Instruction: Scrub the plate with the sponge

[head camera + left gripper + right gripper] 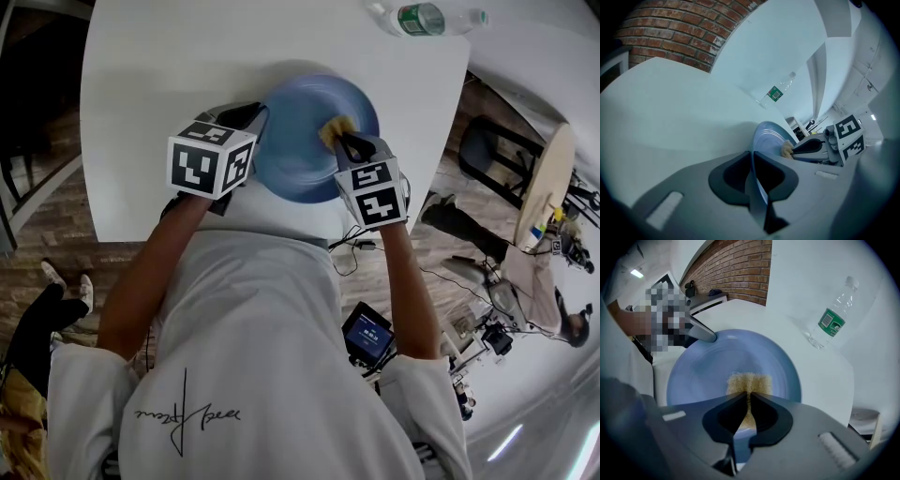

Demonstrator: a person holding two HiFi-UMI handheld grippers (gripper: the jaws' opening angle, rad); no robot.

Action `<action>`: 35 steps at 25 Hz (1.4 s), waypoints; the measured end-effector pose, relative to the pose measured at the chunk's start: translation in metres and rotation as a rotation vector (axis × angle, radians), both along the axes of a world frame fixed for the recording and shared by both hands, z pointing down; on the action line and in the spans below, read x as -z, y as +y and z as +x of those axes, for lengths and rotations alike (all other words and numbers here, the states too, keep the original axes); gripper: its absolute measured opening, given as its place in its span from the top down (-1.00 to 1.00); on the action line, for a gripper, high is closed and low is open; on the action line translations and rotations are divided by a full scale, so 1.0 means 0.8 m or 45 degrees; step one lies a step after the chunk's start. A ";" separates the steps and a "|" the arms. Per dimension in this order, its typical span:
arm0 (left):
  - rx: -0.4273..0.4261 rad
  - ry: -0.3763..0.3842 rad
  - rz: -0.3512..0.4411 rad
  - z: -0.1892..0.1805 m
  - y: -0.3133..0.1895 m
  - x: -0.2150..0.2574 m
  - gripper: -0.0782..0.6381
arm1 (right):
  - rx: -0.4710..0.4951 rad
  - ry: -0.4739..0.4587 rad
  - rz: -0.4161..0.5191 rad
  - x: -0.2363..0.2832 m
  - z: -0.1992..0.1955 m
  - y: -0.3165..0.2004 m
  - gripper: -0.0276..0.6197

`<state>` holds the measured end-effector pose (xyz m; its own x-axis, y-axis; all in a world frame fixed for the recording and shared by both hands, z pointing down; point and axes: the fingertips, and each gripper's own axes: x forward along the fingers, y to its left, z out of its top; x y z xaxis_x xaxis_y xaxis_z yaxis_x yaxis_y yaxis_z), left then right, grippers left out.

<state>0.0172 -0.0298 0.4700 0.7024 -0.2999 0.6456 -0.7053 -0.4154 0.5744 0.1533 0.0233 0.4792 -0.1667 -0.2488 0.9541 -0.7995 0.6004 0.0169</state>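
Left gripper (255, 118): at the left rim of the plate (300, 169), slanting down toward it. Jaws nearly together, clamped on the rim edge, one pad on each face.

Left marker cube (211, 159): just off the plate's near-left rim. Left forearm (150, 272) is bare and extends toward that rim.

Right gripper (343, 141): over the plate's right half, pointing steeply down. Jaws pinched on the sponge (334, 127), which lies against the plate.

Right marker cube (377, 193): at the plate's near-right edge. Right forearm (412, 281) reaches toward it.
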 end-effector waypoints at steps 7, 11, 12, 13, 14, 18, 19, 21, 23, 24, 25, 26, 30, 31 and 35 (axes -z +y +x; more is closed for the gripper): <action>0.002 0.002 0.002 0.001 -0.001 0.000 0.67 | 0.025 -0.008 0.010 0.001 -0.014 -0.001 0.82; 0.002 0.005 0.003 0.001 -0.001 0.000 0.67 | 0.036 -0.017 0.010 0.001 -0.020 -0.001 0.82; 0.001 0.005 0.003 0.001 -0.001 0.000 0.67 | 0.039 -0.020 0.009 0.001 -0.022 -0.001 0.82; 0.000 0.005 0.004 0.001 -0.001 0.000 0.67 | 0.044 -0.022 0.009 0.001 -0.024 -0.001 0.82; -0.001 0.004 0.006 0.001 -0.002 0.000 0.67 | 0.050 -0.024 0.009 0.001 -0.025 0.000 0.82; -0.004 0.001 0.011 0.002 -0.002 0.000 0.67 | 0.074 -0.039 0.006 0.001 -0.034 0.004 0.82; -0.005 0.000 0.013 0.002 -0.002 0.000 0.67 | 0.083 -0.046 0.004 0.001 -0.036 0.004 0.82; -0.007 0.001 0.014 0.003 -0.002 -0.001 0.67 | 0.097 -0.060 0.002 0.001 -0.041 0.006 0.82; -0.008 0.001 0.014 0.003 -0.002 -0.001 0.67 | 0.108 -0.070 0.001 0.001 -0.045 0.007 0.82; -0.007 0.001 0.015 0.003 -0.002 -0.001 0.67 | 0.111 -0.074 0.000 0.000 -0.047 0.008 0.82; -0.007 0.001 0.016 0.002 -0.002 -0.001 0.67 | 0.113 -0.078 0.000 0.000 -0.049 0.008 0.82; -0.006 0.000 0.016 0.002 -0.002 -0.001 0.67 | 0.114 -0.082 0.000 0.001 -0.051 0.009 0.82; -0.004 -0.001 0.018 0.001 -0.002 0.000 0.67 | 0.124 -0.100 -0.010 0.002 -0.058 0.014 0.82; -0.002 -0.001 0.018 0.000 -0.002 0.000 0.67 | 0.131 -0.103 -0.012 0.002 -0.060 0.016 0.82; -0.005 -0.012 0.030 -0.001 -0.001 0.002 0.67 | 0.158 -0.106 -0.018 0.004 -0.064 0.021 0.82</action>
